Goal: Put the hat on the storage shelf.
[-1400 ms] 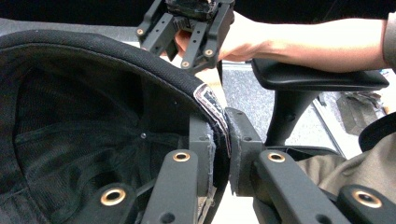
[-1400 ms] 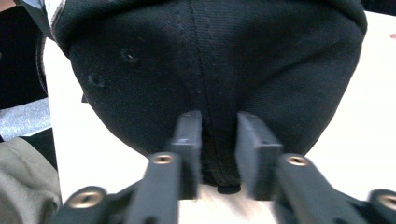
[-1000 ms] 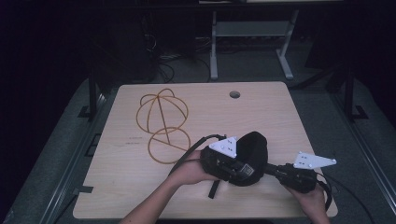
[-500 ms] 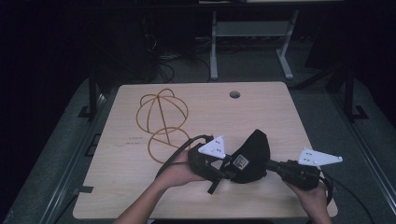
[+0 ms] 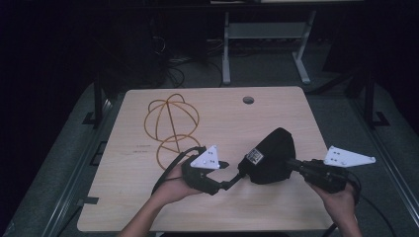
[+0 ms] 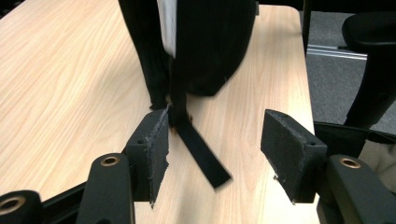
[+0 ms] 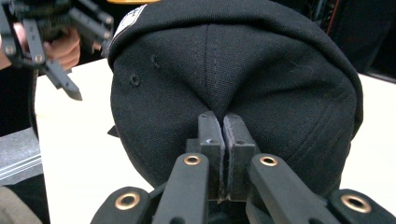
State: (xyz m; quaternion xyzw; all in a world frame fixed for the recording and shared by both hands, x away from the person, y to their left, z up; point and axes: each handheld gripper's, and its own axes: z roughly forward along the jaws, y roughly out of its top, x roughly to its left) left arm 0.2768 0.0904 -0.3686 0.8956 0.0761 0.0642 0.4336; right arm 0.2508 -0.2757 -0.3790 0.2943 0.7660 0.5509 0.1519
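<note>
While the right gripper [image 5: 291,165] stays clamped on the crown fabric of the black cap [image 5: 271,155], it holds the cap just above the right half of the wooden table [image 5: 276,212]. Its 2 pads [image 7: 209,135] pinch a fold of cloth. The left gripper [image 5: 228,183] has just been opening; the cap's strap [image 6: 201,154] hangs between its parted jaws, beside 1 pad. A yellow wire frame [image 5: 170,123] lies farther left.
</note>
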